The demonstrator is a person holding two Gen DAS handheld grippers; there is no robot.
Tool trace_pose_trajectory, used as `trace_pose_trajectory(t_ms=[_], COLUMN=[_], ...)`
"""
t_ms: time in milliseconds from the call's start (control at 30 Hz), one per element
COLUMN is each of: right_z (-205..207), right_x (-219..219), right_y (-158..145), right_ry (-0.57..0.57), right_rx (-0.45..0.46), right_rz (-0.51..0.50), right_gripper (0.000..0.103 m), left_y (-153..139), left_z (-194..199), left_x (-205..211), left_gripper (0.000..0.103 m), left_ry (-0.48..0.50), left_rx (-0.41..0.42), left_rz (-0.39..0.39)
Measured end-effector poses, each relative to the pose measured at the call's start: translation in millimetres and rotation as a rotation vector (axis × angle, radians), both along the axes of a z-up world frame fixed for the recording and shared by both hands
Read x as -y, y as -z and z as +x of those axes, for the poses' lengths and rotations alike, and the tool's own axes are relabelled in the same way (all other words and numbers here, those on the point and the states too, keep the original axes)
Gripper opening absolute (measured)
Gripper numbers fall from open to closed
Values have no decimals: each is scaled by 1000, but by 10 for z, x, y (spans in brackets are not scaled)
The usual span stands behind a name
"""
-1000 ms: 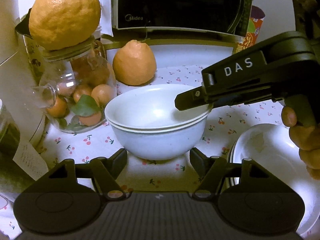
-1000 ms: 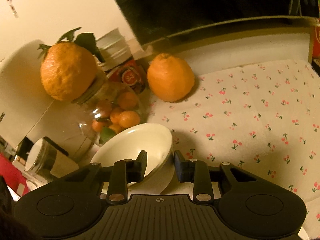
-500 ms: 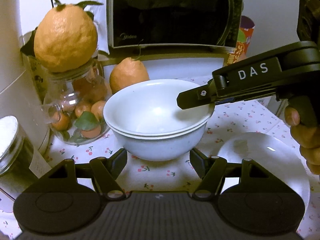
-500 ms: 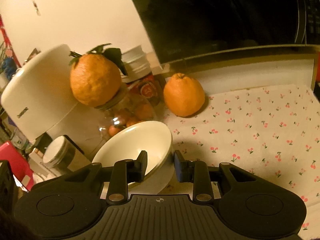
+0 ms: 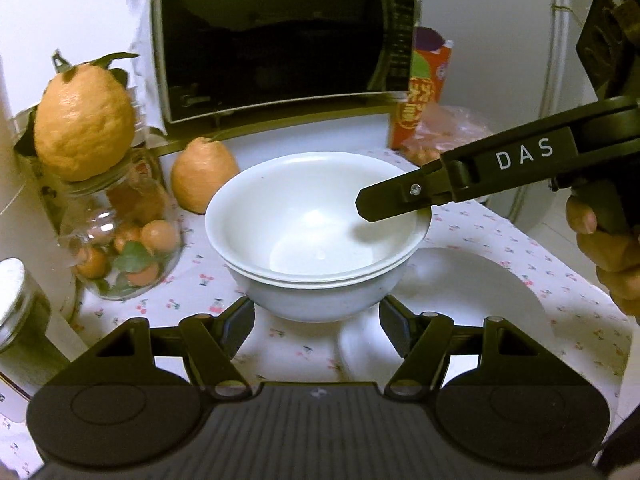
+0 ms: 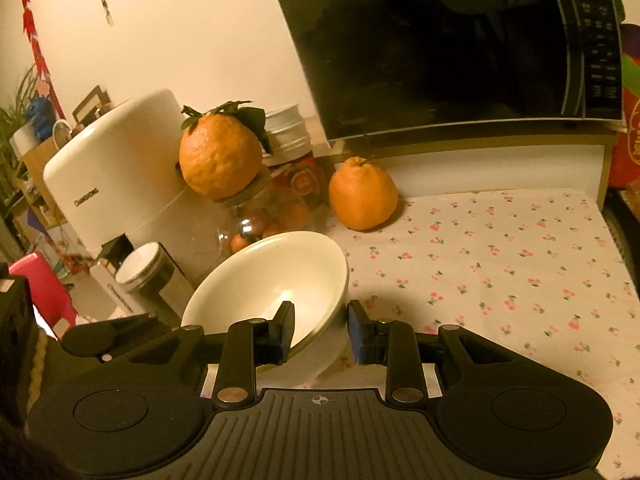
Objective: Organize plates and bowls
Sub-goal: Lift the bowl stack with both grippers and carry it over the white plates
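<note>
Two nested white bowls hang above the cherry-print cloth, held from two sides. My left gripper is shut on the lower bowl, one finger on each side of its body. From the right, my right gripper reaches over the rim, a person's hand on its handle. In the right wrist view the bowls tilt, and the right gripper is shut on the rim, one finger inside and one outside. A white plate lies on the cloth below, to the right of the bowls.
A microwave stands at the back with a red carton beside it. On the left are a glass jar of small oranges topped by a large orange, another orange, a white appliance and a metal-lidded jar.
Both grippers have risen with the bowl stack between them. The jar, oranges and cloth have dropped lower in both views, and more of the plate shows under the bowls.
</note>
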State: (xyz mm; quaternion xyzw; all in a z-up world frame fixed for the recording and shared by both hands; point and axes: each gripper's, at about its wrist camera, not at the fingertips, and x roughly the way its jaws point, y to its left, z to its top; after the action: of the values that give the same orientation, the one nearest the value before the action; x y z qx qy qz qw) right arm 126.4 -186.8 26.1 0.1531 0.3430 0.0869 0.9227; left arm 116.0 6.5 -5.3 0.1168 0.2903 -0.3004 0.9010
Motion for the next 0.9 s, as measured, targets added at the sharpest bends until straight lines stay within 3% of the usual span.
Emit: trace_pose_trajectory(t_ms=[533,900], right_z=[-565,-701], right_x=[221,337], right_y=[110,246], right_ry=[-14,2], right_rx=[-52,-103], right_rz=[-54,-76], right_gripper=[28,28], left_y=[186,280], left_z=[-293,-361], left_x=[281,443], left_gripper=[65,65], left_ry=[98,129], left_rx=[-71,-94], left_rz=[45,82])
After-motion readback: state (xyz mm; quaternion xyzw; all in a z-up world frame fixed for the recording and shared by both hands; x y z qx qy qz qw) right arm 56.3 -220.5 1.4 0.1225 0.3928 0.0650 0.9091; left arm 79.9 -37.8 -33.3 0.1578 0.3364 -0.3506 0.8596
